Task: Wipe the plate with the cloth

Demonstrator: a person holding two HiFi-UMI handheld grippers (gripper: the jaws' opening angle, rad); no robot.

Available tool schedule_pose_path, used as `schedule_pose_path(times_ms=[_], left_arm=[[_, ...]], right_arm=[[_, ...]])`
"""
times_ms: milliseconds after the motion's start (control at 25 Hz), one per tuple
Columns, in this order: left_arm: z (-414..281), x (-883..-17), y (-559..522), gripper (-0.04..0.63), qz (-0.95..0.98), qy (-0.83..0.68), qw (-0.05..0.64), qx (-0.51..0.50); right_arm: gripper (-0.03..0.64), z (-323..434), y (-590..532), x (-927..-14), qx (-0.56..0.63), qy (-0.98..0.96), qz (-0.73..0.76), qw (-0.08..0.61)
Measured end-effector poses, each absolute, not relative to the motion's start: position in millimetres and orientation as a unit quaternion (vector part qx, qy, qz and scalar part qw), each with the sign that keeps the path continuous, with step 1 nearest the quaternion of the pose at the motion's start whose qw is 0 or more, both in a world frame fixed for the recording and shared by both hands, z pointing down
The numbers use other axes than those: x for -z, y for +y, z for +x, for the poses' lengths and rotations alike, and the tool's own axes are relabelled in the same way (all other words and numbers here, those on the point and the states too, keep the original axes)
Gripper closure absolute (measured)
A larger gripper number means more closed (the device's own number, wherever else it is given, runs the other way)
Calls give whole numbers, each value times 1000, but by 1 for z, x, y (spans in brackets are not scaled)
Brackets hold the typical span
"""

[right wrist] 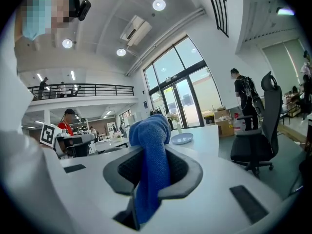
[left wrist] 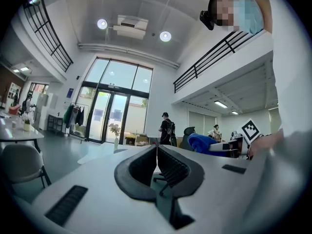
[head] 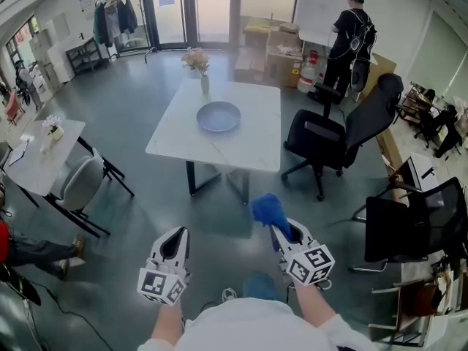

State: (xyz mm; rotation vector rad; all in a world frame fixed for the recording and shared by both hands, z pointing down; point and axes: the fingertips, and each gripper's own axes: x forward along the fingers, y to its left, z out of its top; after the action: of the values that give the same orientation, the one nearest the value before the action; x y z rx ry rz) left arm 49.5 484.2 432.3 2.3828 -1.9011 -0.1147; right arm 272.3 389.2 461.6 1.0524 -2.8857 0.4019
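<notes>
A blue-grey plate (head: 219, 116) lies on the white table (head: 252, 146) ahead, and it shows small in the right gripper view (right wrist: 182, 139). My right gripper (head: 284, 232) is shut on the blue cloth (head: 268, 209), which bunches up above the jaws (right wrist: 151, 150). My left gripper (head: 174, 246) is shut with nothing in it; its pads meet in the left gripper view (left wrist: 157, 162). Both grippers hang over the floor, well short of the table. The cloth (left wrist: 207, 143) also shows at the right of the left gripper view.
A vase of flowers (head: 201, 66) stands at the table's far edge. Black office chairs (head: 344, 134) (head: 413, 225) stand right of the table. A second white table (head: 40, 156) with a grey chair (head: 80, 185) is at the left. A person (head: 351, 39) stands at the back.
</notes>
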Motion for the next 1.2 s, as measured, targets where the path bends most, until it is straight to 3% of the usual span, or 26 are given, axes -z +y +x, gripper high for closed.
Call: schedule_pose_path(times_ms=[360, 1200], left_arm=[[27, -457, 443, 561, 774, -627, 76, 40], [-3, -454, 261, 561, 749, -659, 59, 43]], right_arm=[[526, 253, 346, -482, -150, -926, 344, 36], [526, 199, 144, -485, -150, -946, 286, 34]])
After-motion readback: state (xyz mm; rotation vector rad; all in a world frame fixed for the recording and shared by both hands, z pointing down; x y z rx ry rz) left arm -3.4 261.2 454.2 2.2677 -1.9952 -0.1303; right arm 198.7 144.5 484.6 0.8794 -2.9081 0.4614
